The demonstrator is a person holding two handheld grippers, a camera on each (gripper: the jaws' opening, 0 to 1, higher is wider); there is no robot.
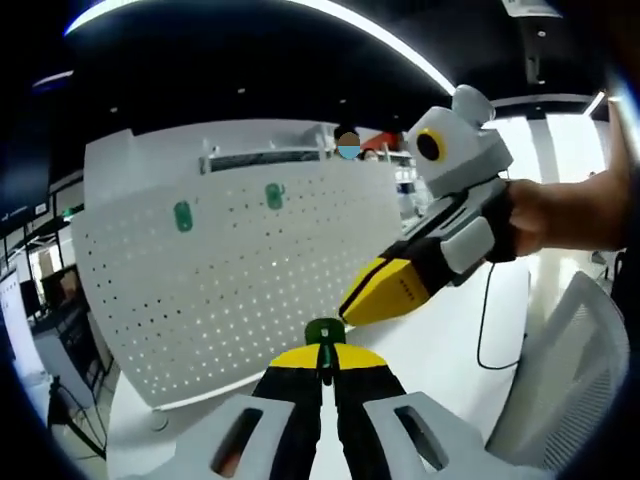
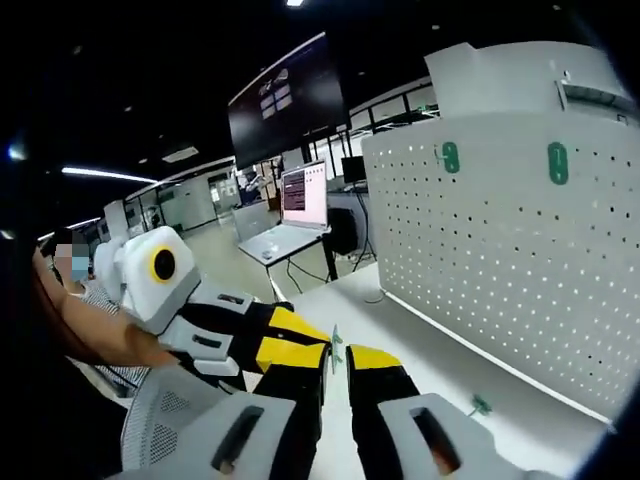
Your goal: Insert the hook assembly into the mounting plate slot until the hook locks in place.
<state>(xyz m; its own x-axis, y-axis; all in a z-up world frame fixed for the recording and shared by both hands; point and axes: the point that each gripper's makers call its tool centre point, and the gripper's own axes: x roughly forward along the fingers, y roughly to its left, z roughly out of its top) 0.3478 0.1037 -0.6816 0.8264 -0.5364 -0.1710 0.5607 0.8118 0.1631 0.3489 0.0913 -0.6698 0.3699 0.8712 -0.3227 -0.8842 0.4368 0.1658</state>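
A dark ceiling crossed by a long curved light strip (image 1: pixel 380 40) covers the open office. A big dark monitor (image 2: pixel 287 98) hangs overhead — below it a desk with an open laptop (image 2: pixel 300 200). A white mesh chair back (image 1: pixel 570 370) stands beside the white surface (image 2: pixel 420 345).

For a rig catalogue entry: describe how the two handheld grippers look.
Both match. The left gripper has black fingers with yellow tips on a pale grey slotted body. The right gripper has the same black fingers, yellow tips and grey body. Each carries a white housing with a yellow-ringed dark circle.
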